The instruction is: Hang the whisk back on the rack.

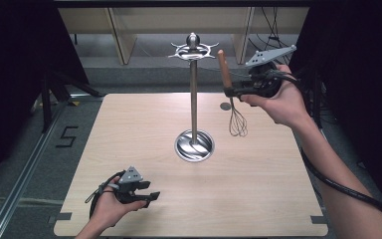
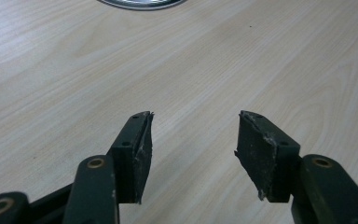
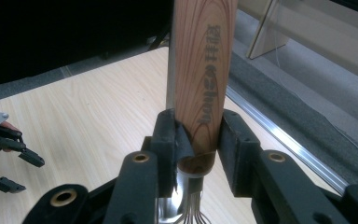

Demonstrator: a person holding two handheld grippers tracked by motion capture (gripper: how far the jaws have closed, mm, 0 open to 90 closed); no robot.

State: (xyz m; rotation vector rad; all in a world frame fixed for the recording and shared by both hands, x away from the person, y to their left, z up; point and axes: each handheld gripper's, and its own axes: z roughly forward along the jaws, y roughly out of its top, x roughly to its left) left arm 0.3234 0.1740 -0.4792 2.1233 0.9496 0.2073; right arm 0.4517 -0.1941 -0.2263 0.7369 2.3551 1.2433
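Right gripper (image 1: 227,91) was raised at the far right, jaws pointing left, clamped on something between the pads; right forearm stretched in from the bottom right corner, hand (image 1: 278,102) wrapped under the body. Left gripper (image 1: 151,196) sat low at the near left, jaws apart with nothing between them, pointing right, cradled in the left hand (image 1: 110,206), palm up.

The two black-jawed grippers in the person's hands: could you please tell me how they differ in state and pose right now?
The right gripper is shut on the wooden-handled wire whisk; the left gripper is open with nothing between its jaws. The right gripper is held high beside the tall metal utensil stand; the left gripper sits low over the light wooden table. Both have black jaws.
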